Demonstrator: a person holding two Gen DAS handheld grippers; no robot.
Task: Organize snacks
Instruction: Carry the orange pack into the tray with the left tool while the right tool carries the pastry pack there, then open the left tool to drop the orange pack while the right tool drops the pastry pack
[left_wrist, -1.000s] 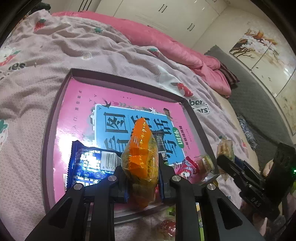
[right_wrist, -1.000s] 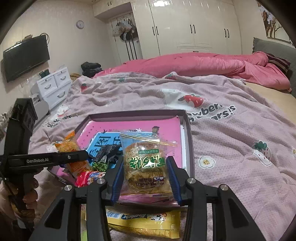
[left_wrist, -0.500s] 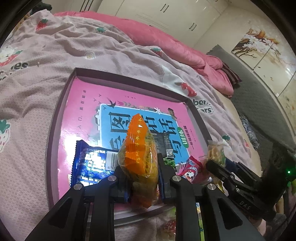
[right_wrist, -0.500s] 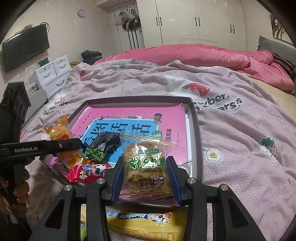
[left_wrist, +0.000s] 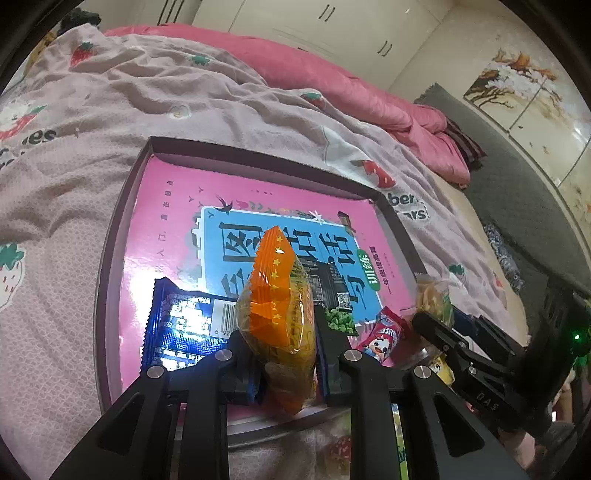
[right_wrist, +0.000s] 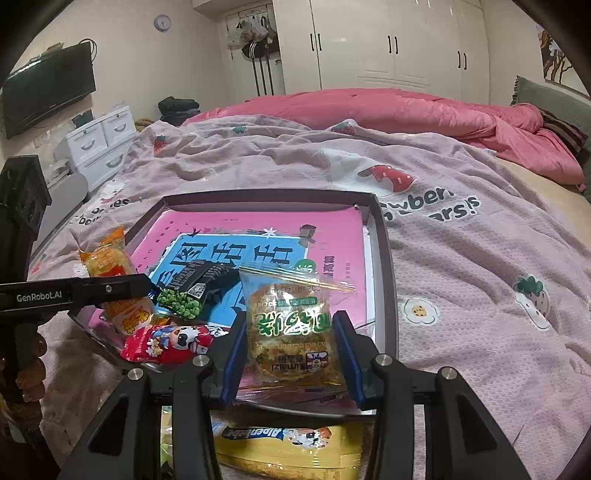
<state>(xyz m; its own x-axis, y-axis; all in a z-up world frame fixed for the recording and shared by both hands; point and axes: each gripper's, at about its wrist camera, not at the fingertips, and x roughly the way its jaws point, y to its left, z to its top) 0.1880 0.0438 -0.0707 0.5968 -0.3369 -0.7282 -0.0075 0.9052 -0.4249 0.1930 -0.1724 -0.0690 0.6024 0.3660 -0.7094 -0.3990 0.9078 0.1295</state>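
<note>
Grip: left gripper (left_wrist: 282, 354) pinches an orange snack packet (left_wrist: 277, 314); right gripper (right_wrist: 291, 354) clamps a clear biscuit packet (right_wrist: 290, 328), both over the tray's (right_wrist: 384, 266) near edge.
Risk: slick film could slip, dropping packets onto the bed (right_wrist: 461, 295).
Room: far tray half lies open.

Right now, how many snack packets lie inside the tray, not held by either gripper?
3: a blue packet at the near left, a black pea packet mid-tray, and a red packet at the near edge. Others may be hidden behind the held packets.
</note>
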